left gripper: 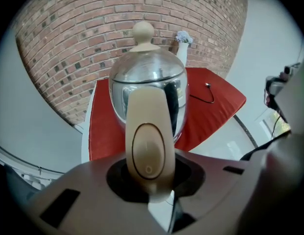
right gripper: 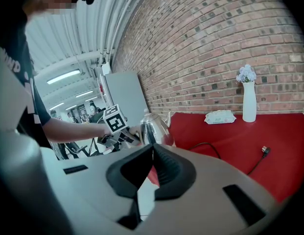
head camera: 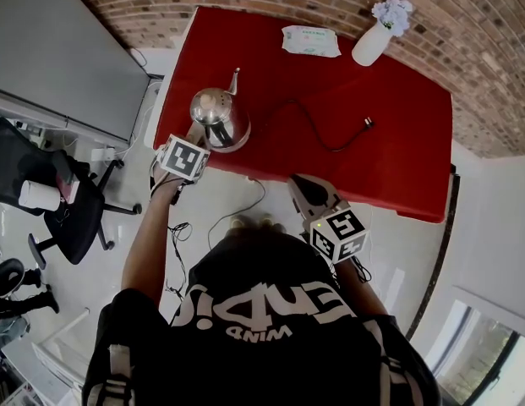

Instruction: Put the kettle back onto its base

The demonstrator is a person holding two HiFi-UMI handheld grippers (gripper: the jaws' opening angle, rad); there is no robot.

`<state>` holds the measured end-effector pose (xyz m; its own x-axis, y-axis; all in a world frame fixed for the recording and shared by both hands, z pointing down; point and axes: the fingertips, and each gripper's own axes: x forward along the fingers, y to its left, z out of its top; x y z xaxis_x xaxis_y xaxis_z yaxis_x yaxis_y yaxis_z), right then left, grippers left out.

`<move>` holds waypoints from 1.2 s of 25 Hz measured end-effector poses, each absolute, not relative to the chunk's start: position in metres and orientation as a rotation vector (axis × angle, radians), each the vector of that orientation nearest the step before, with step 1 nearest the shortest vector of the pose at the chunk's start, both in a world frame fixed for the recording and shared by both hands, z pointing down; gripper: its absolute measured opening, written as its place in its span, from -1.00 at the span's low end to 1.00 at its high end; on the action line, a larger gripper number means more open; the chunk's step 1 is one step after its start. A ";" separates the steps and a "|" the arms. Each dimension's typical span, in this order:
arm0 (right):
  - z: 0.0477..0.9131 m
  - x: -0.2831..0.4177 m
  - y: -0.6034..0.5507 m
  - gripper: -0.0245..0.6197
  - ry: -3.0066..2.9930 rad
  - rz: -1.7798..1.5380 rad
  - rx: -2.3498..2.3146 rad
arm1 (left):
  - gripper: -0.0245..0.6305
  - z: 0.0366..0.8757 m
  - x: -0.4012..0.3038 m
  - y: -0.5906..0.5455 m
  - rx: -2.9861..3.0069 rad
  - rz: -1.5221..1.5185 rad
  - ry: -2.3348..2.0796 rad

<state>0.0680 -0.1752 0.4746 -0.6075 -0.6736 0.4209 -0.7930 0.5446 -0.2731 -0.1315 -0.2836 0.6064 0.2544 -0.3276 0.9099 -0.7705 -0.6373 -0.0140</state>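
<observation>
A shiny steel kettle (head camera: 220,118) with a beige knob and a beige handle (left gripper: 148,146) stands over the front left part of the red table (head camera: 397,159). My left gripper (head camera: 194,140) reaches it from the table's front edge and is shut on that handle, which fills the jaws in the left gripper view. A black cord (head camera: 317,134) runs from under the kettle's right side to a loose plug (head camera: 366,123). The base itself is hidden. My right gripper (head camera: 303,186) hangs off the front edge of the table, shut and empty (right gripper: 152,153).
A white vase with flowers (head camera: 374,41) and a pack of wipes (head camera: 310,41) stand at the table's far side by the brick wall. A black office chair (head camera: 68,201) is on the floor at the left. Loose cables lie on the floor in front of the table.
</observation>
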 end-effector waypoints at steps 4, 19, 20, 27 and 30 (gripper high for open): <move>0.474 0.067 -0.175 -0.85 -2.521 0.644 1.225 | -0.71 0.609 -0.126 -0.287 2.135 1.437 -0.995; 0.477 0.080 -0.167 -0.85 -2.507 0.657 1.249 | -0.68 0.608 -0.128 -0.291 2.160 1.446 -1.041; 0.476 0.080 -0.166 -0.85 -2.509 0.656 1.248 | -0.68 0.608 -0.128 -0.293 2.171 1.443 -1.051; 0.474 0.081 -0.163 -0.85 -2.523 0.652 1.232 | -0.48 0.600 -0.127 -0.290 2.190 1.362 -1.096; 0.473 0.081 -0.159 -0.85 -2.529 0.653 1.223 | -0.35 0.604 -0.122 -0.277 2.169 1.325 -1.045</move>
